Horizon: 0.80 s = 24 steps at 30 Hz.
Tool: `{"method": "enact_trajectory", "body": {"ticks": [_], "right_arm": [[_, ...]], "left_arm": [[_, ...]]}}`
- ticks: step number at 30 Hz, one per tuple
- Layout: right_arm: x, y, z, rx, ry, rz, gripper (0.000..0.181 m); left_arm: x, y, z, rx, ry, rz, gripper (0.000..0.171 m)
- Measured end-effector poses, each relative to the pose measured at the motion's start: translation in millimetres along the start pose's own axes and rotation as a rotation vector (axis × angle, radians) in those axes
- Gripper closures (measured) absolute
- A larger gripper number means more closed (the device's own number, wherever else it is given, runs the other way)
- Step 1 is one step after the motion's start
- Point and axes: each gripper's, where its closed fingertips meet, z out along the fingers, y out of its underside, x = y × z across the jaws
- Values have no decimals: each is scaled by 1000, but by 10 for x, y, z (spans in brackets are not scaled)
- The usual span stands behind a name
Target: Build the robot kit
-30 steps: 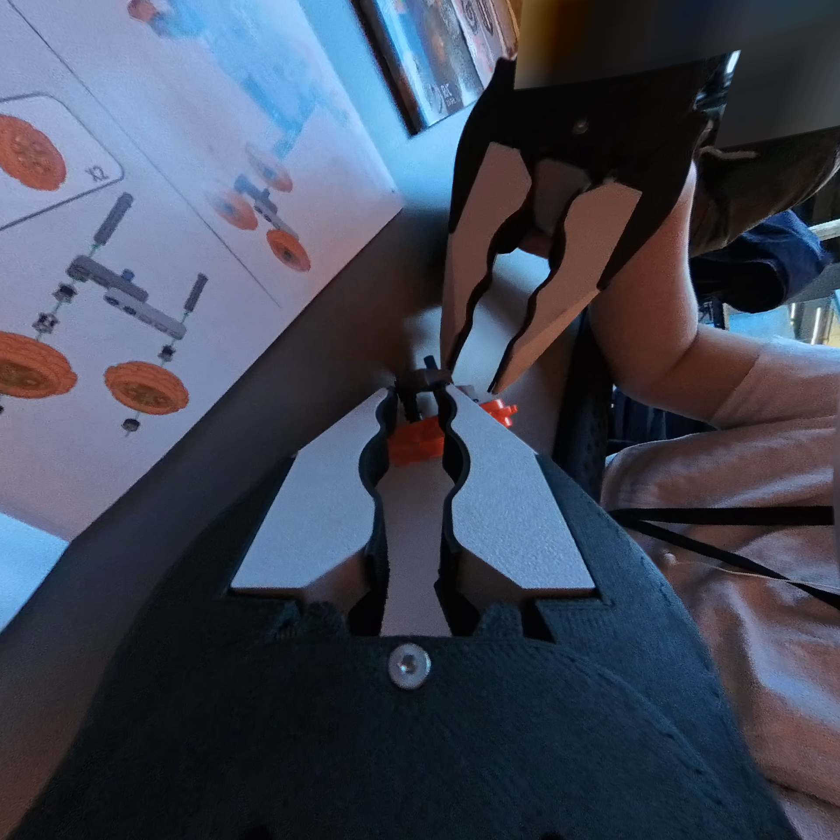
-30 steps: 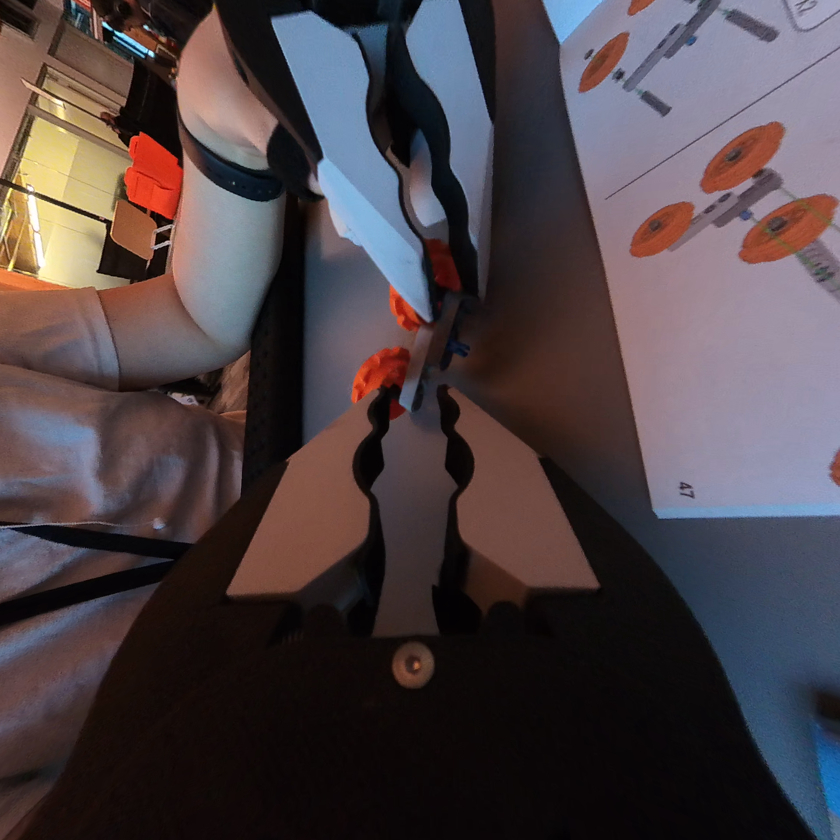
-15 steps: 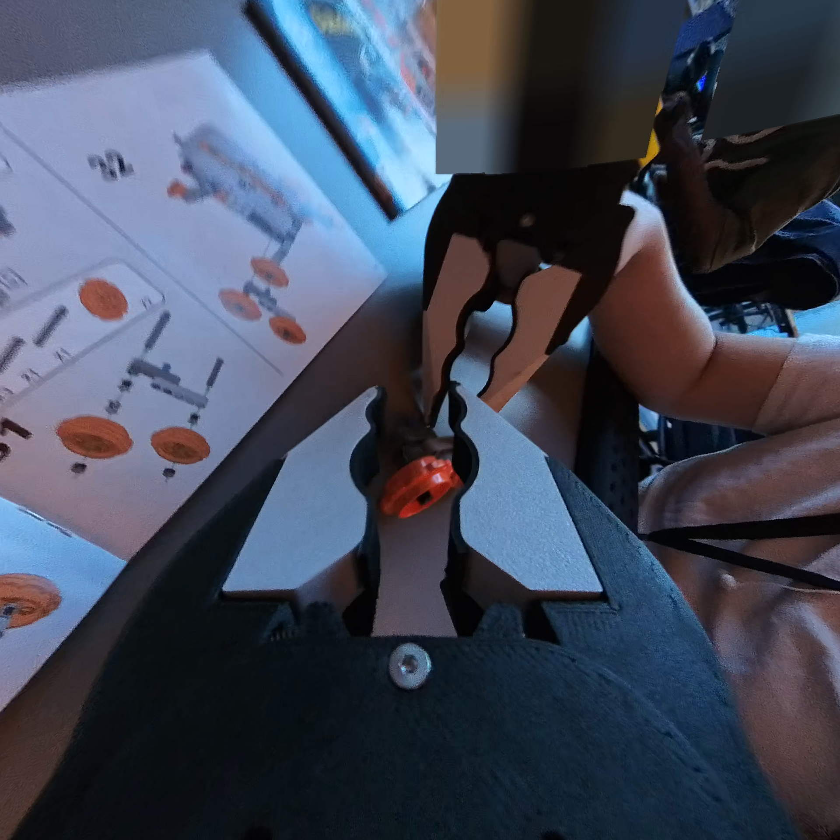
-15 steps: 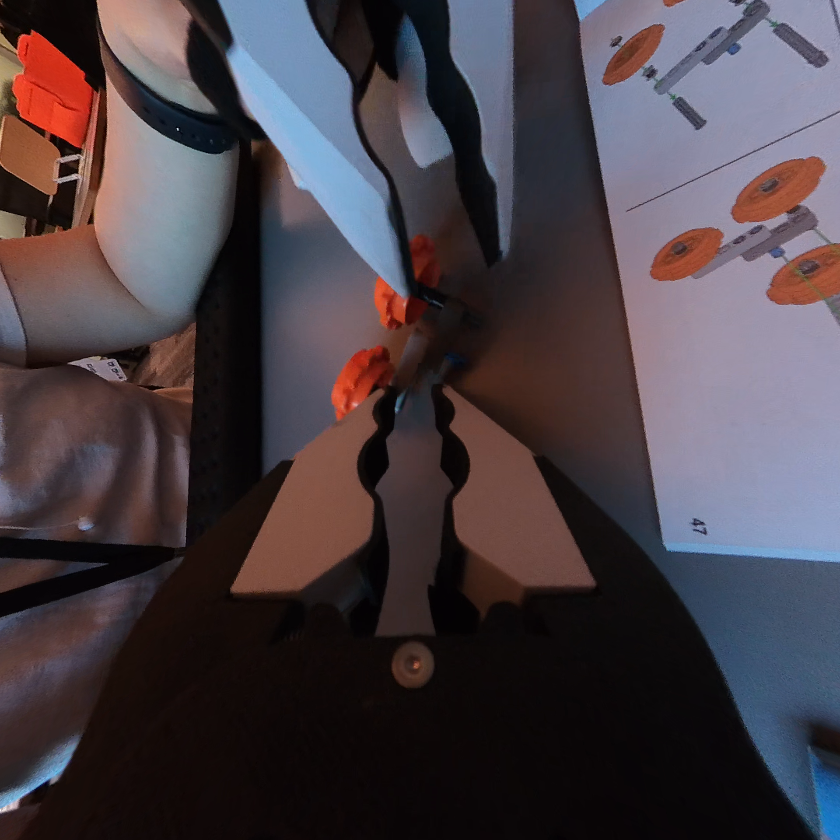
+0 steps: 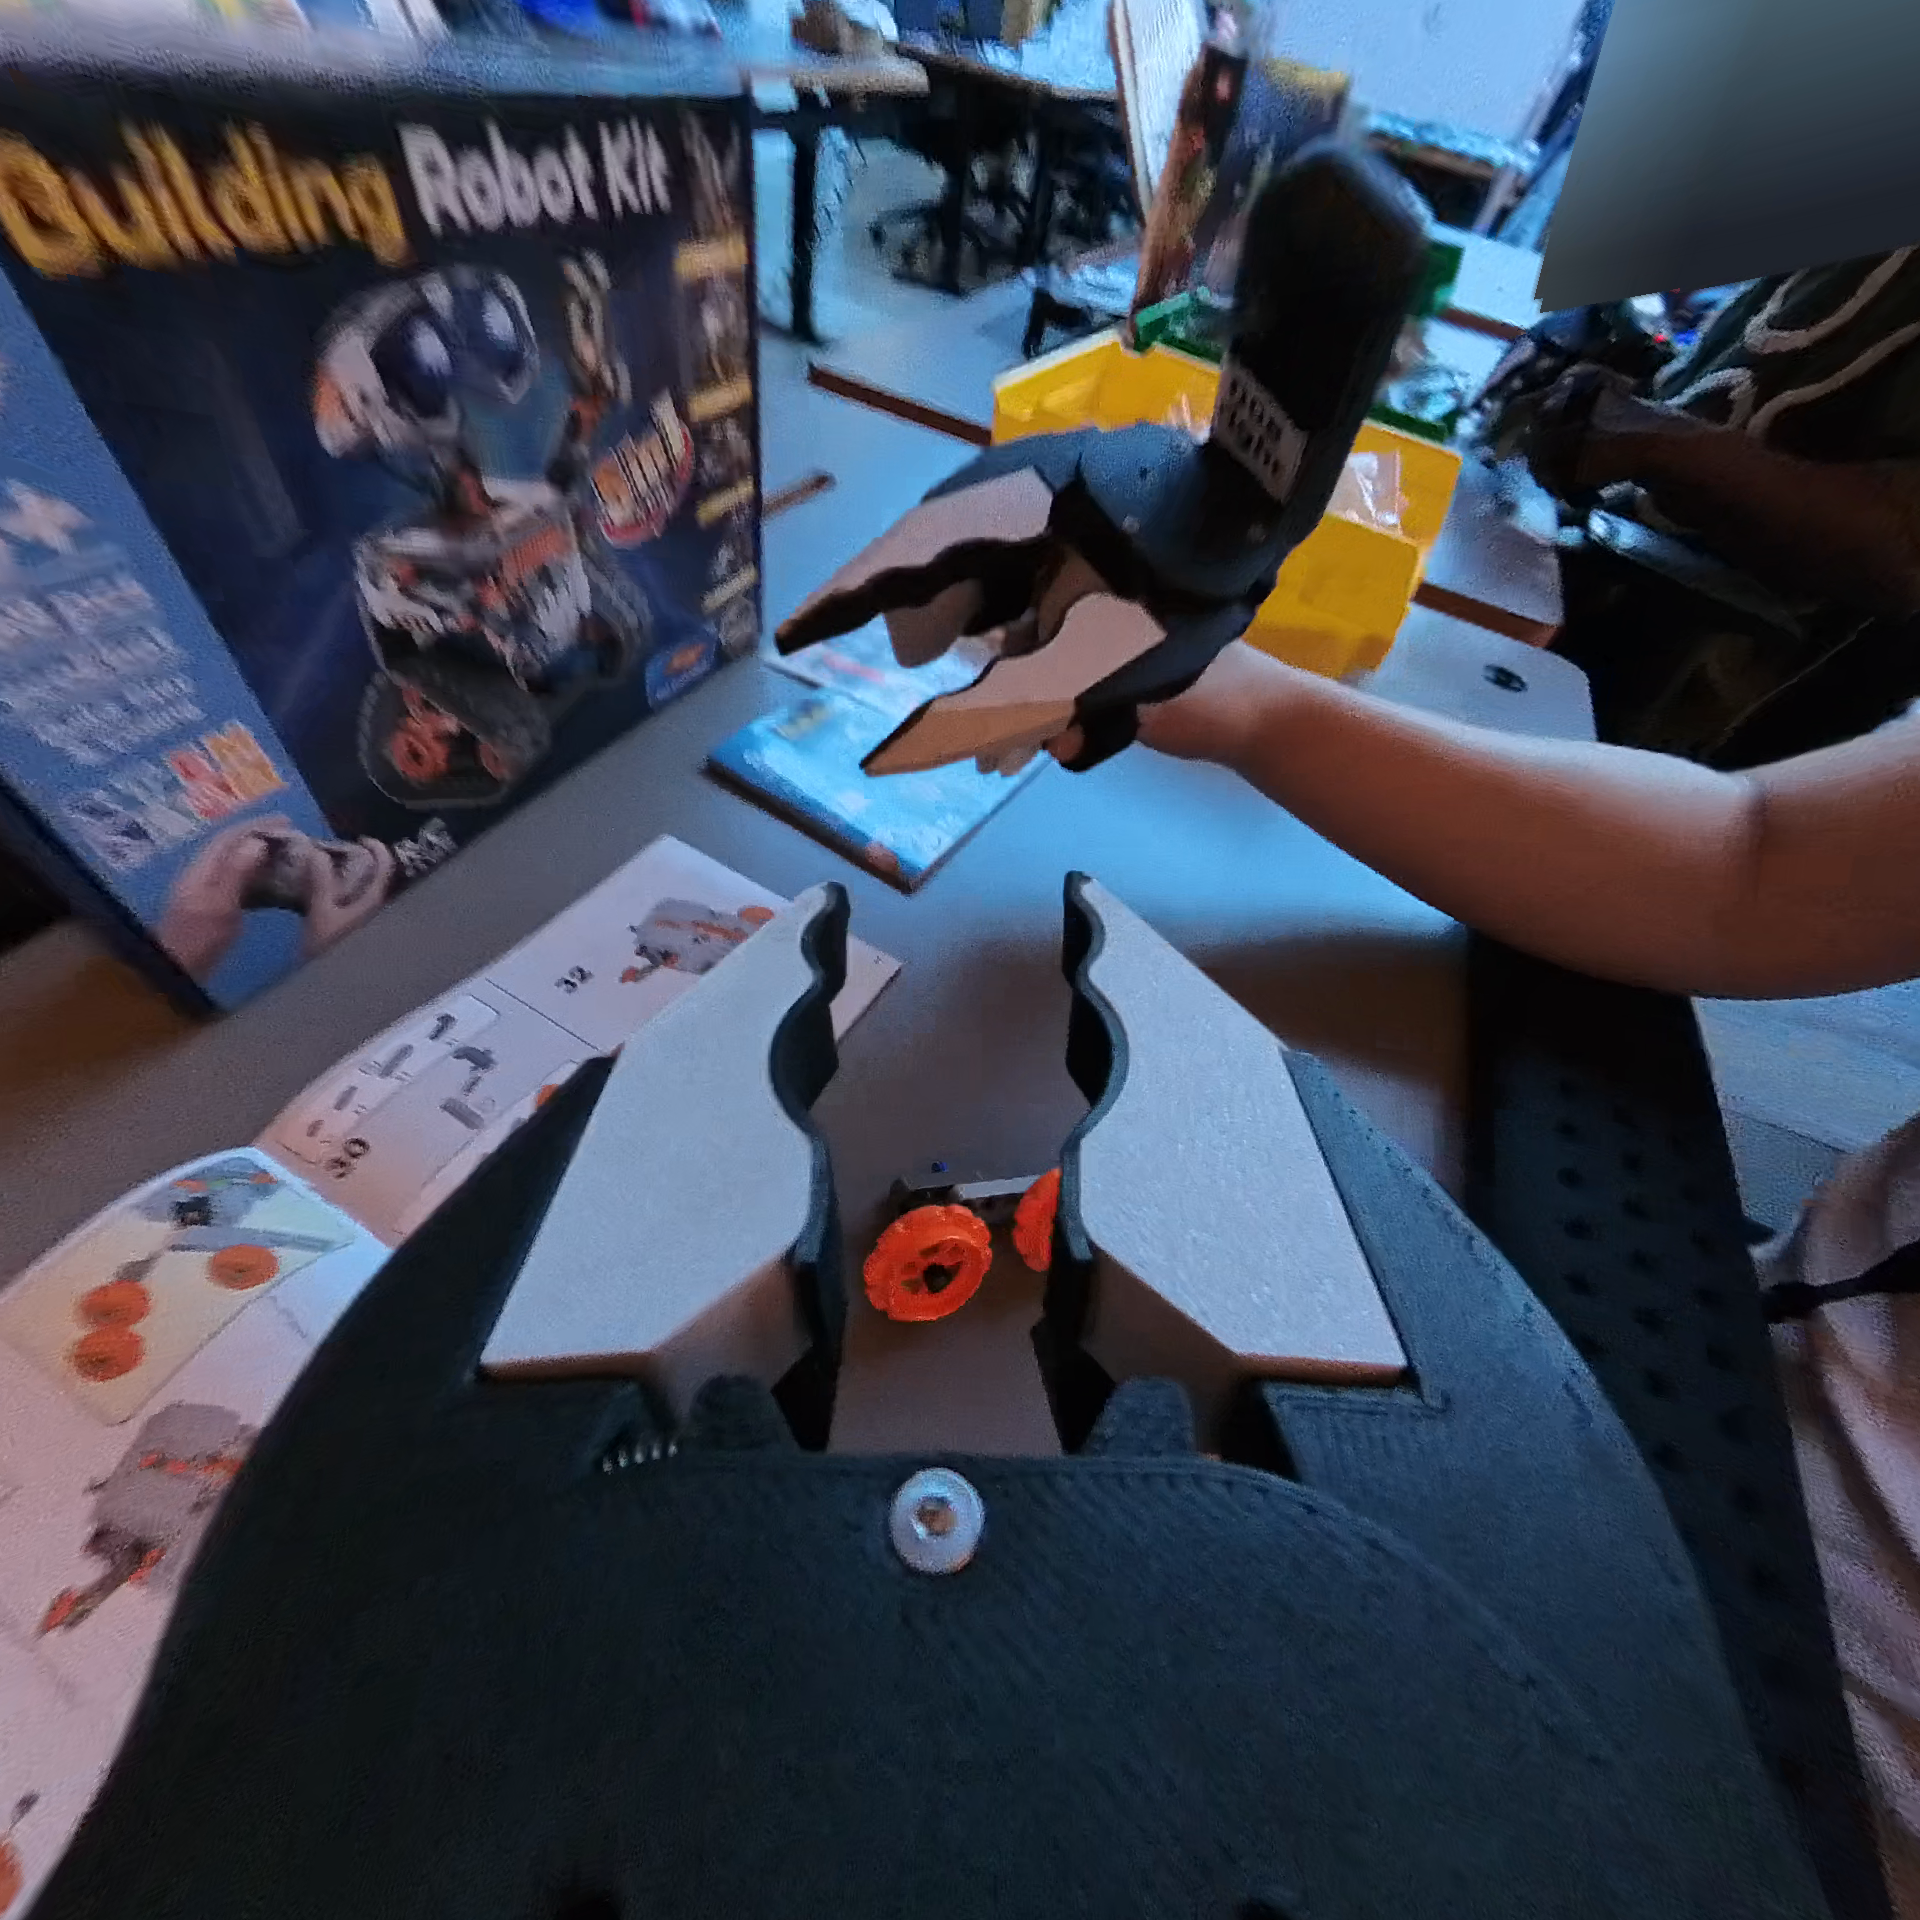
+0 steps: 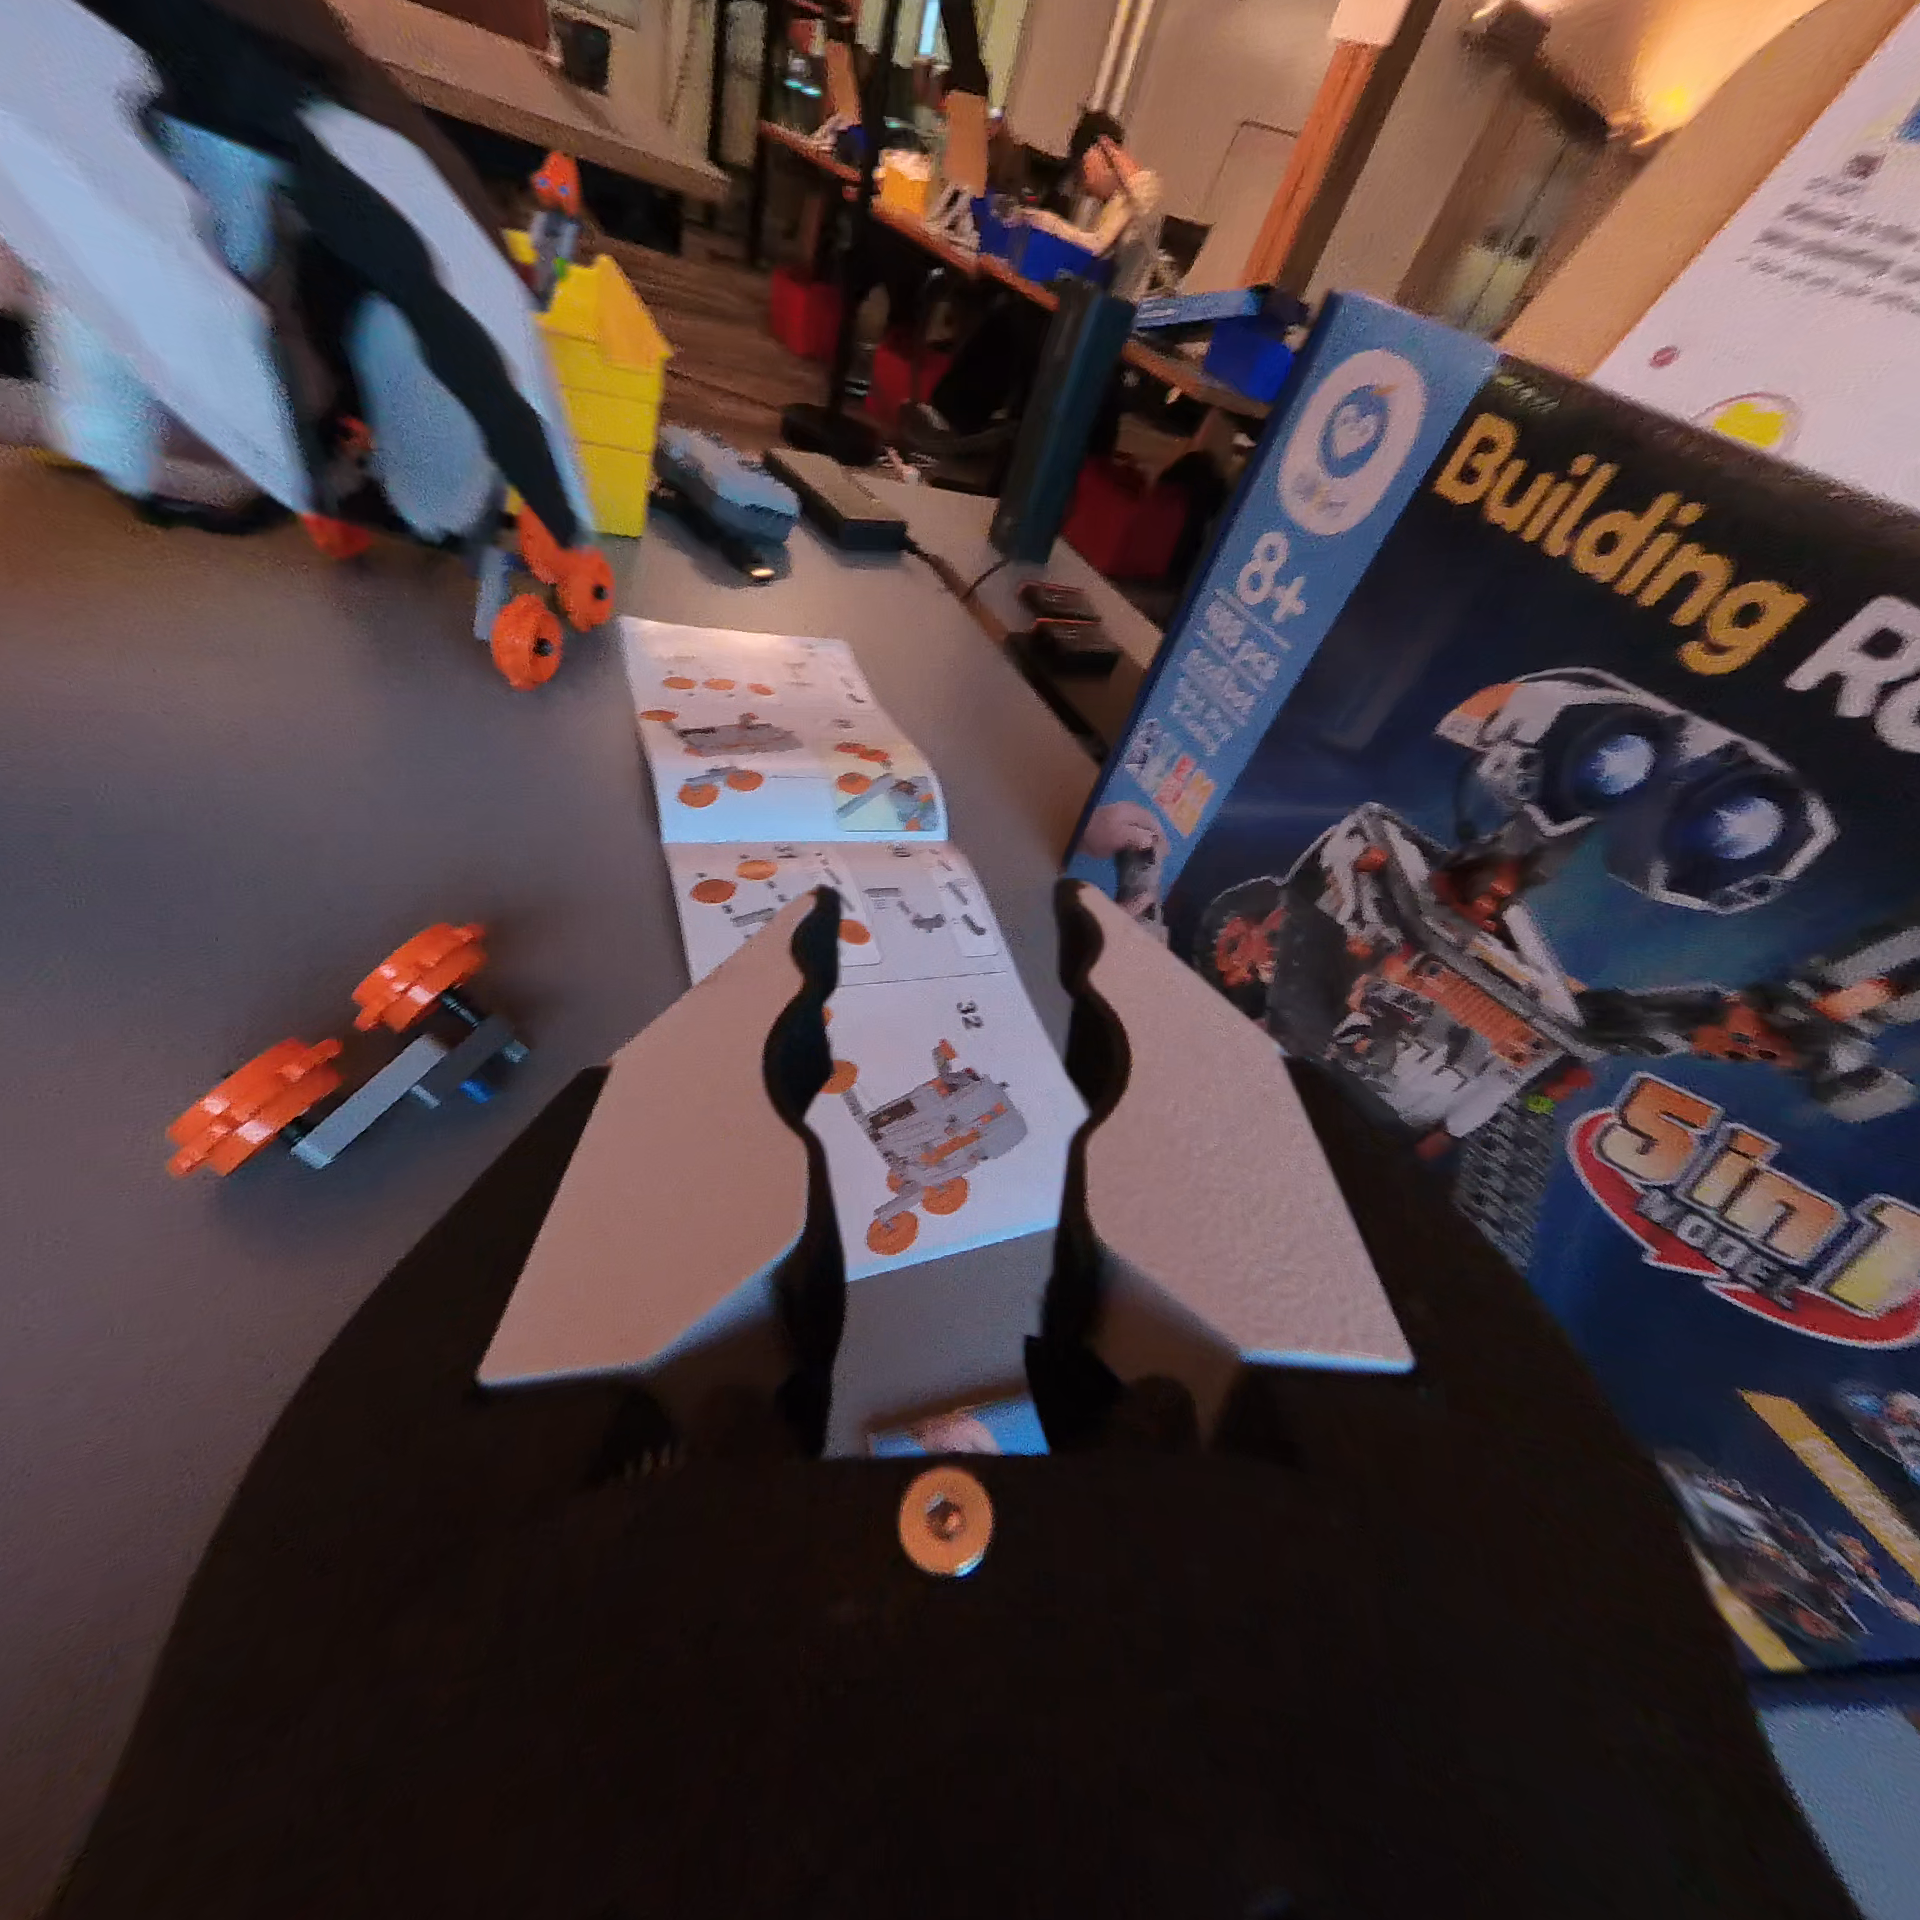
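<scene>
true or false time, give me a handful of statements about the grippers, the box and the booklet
1. The left gripper is open. True.
2. The right gripper grips an orange wheel. False: it is open and holds nothing.
3. The booklet is closed. False: it lies open on the table.
4. The box stands upright by the booklet. True.
5. A grey bar with two orange wheels lies on the table. True.
</scene>
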Motion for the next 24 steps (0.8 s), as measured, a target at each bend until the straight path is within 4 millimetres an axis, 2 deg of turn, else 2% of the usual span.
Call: {"method": "enact_trajectory", "body": {"ticks": [2, 5, 9, 14, 16, 20, 22, 24], "right_arm": [[75, 63, 30, -21, 58, 0, 123], [125, 243, 95, -71, 109, -37, 124], [6, 302, 204, -82, 58, -16, 128], [-117, 300, 255, -93, 16, -15, 130], [-182, 195, 274, -47, -21, 62, 130], [-354, -121, 350, 11, -67, 200, 125], [-583, -362, 432, 38, -110, 228, 114], [-949, -627, 540, 66, -192, 203, 103]], "left_arm": [[76, -43, -177, 79, -96, 54, 123], [16, 145, -422, 164, -317, 55, 113], [-23, 519, -821, 225, -588, 0, 124], [53, 863, -1232, 277, -684, -122, 127], [79, 851, -1450, 327, -745, -102, 128], [35, 935, -1938, 331, -978, -5, 130], [117, 865, -2071, 439, -1015, 22, 136], [185, 785, -2177, 531, -1054, 48, 143]]}}
